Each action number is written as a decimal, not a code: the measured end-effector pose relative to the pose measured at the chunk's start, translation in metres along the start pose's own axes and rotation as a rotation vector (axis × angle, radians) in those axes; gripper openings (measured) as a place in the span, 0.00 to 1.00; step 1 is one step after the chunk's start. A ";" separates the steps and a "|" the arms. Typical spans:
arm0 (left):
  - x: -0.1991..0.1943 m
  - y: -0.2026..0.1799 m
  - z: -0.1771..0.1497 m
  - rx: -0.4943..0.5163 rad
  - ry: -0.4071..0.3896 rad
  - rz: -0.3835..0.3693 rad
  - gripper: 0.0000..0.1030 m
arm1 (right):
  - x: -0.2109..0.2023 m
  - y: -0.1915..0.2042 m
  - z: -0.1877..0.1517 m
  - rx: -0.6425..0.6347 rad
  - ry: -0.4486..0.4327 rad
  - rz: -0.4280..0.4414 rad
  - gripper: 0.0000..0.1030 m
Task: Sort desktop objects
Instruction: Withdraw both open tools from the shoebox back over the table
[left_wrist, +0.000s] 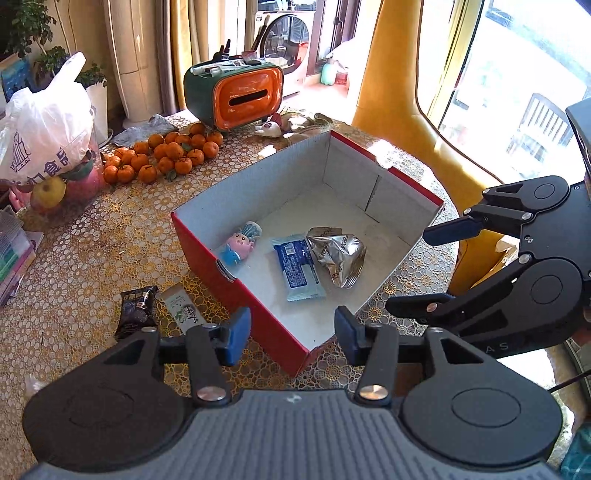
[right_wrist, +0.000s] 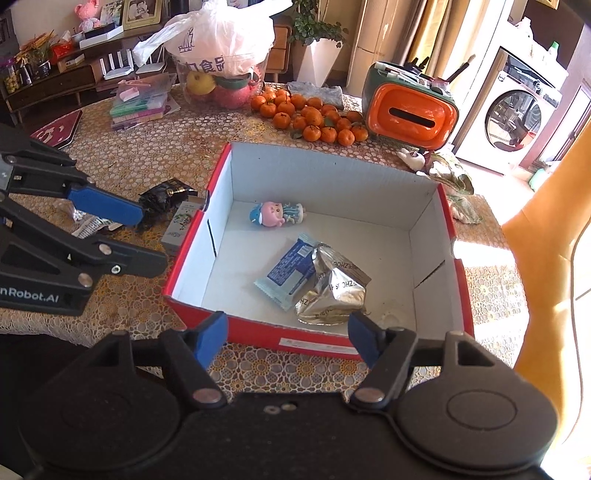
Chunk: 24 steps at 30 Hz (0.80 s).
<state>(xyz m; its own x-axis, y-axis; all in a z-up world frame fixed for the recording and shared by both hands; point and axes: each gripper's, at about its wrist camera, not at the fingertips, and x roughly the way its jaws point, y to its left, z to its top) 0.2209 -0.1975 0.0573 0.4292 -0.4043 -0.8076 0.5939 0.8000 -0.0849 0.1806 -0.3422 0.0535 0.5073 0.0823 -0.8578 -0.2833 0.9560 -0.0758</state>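
Left wrist view, progress: three things are already lying in the red box (left_wrist: 236, 280), namely a small doll (left_wrist: 240, 243), a blue wrapped packet (left_wrist: 297, 267) and a crumpled silver pouch (left_wrist: 338, 256). By my judgement the sorting is partly done.
Left wrist view, left to do: a black packet (left_wrist: 135, 312) and a pale green-printed box (left_wrist: 181, 308) are still lying on the lace-patterned table (left_wrist: 92, 243), just outside the box's near-left wall.
Left wrist view, left gripper (left_wrist: 291, 330): its blue-padded jaws are standing wide apart and holding nothing, hovering over the near corner of the box. The two leftover items are lying just to its left.
Left wrist view, right gripper (left_wrist: 417, 269): it is reaching in from the right edge with jaws spread and nothing between them, near the box's right wall.
Right wrist view, progress: the doll (right_wrist: 279, 214), blue packet (right_wrist: 288, 271) and silver pouch (right_wrist: 334, 291) are showing inside the box (right_wrist: 258, 332).
Right wrist view, right gripper (right_wrist: 288, 341): spread and carrying nothing, it is hanging above the box's near wall, with the silver pouch just beyond its fingertips.
Right wrist view, left gripper (right_wrist: 144, 240): gaping and unloaded, it is pointing at the black packet (right_wrist: 166, 197) and pale box (right_wrist: 181, 221), which are lying beside the box's left wall. Small foil scraps (right_wrist: 86, 223) are lying under that gripper too.
Next, as a judgement: the left gripper is best placed to be taking the black packet.
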 end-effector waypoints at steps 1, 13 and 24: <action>-0.004 0.001 -0.002 -0.001 -0.007 0.000 0.54 | -0.002 0.002 0.000 -0.001 -0.002 0.000 0.70; -0.049 0.022 -0.030 -0.053 -0.059 0.007 0.70 | -0.022 0.030 -0.004 -0.021 -0.029 0.012 0.70; -0.076 0.063 -0.071 -0.108 -0.073 0.074 0.80 | -0.028 0.074 0.008 -0.066 -0.053 0.054 0.71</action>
<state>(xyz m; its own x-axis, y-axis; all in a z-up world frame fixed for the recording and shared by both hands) 0.1778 -0.0847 0.0716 0.5193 -0.3707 -0.7700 0.4841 0.8701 -0.0924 0.1519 -0.2717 0.0759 0.5319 0.1501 -0.8334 -0.3640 0.9291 -0.0650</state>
